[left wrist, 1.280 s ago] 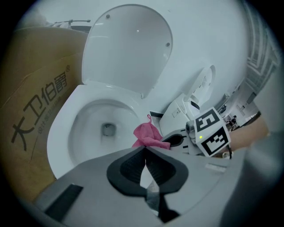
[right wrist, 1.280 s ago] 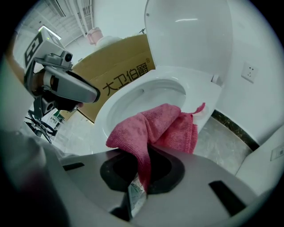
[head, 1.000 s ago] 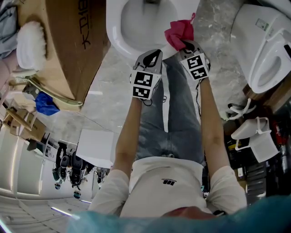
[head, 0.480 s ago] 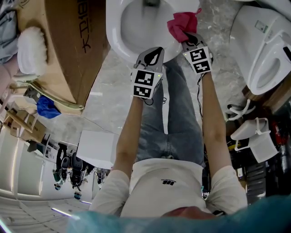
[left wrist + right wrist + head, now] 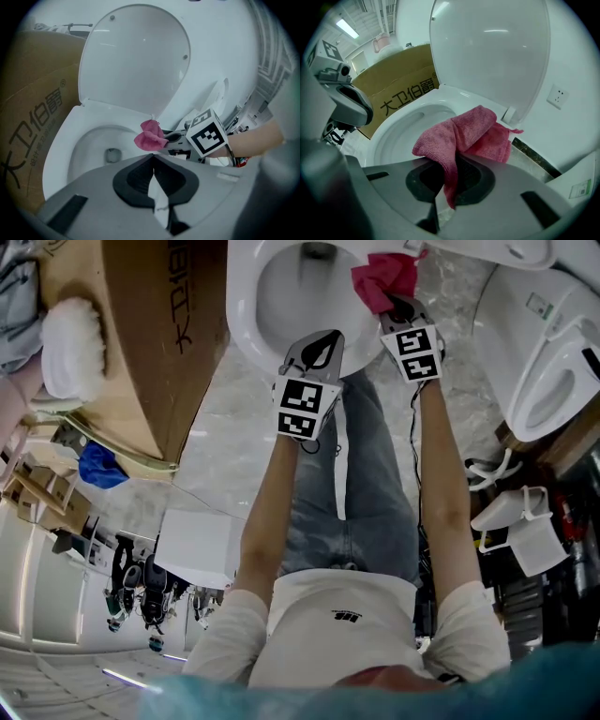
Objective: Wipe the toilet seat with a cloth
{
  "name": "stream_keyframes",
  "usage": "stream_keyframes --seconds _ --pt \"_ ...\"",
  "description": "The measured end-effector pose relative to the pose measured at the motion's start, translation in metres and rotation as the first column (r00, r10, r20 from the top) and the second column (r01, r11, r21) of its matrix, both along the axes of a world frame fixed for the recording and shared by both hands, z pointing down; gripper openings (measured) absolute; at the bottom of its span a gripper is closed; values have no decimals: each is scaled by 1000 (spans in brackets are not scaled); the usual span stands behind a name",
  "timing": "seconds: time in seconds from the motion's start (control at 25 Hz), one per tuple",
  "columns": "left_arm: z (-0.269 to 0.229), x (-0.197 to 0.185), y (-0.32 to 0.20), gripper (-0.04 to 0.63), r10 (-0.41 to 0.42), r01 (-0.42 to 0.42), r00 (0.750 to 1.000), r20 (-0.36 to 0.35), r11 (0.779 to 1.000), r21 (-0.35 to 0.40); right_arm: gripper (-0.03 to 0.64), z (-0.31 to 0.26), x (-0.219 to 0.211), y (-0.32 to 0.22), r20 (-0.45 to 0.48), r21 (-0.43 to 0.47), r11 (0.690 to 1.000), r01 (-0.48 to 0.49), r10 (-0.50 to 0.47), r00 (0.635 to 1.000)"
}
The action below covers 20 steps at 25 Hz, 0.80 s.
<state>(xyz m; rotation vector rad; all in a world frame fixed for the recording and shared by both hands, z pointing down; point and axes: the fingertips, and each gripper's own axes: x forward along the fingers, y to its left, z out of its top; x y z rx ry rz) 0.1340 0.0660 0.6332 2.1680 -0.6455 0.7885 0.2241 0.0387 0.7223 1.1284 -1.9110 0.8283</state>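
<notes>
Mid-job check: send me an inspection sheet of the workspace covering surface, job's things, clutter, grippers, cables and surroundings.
Surface: white toilet seat, lid raised; no dirt visible.
Job's things: pink cloth, bunched over the seat's rear right part; whether it touches the seat cannot be told.
Clutter: cardboard box beside the toilet on the person's left; blue bundle below it.
Grippers: right gripper clamped on the cloth; left gripper with jaws together on nothing, above the bowl's front.
Cables: thin dark cable along the right forearm.
Surroundings: marble-look floor; second toilet to the right; wall socket.
</notes>
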Motion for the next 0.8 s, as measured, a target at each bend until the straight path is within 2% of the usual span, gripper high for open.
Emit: stream_keyframes --seconds 0.36,0.6,0.8 --pt "-2 -2 -43 11 -31 32 999 -28 999 30 17 -2 -3 -34 -9 15 1000 -14 14 1000" --pt "-5 -12 -71 11 -109 110 993 -55 994 15 18 -2 -10 -57 -25 23 1000 -4 4 1000" --pt "-6 -22 -84 11 -124 126 990 -63 992 15 18 -1 -21 -76 -37 27 1000 15 -14 999"
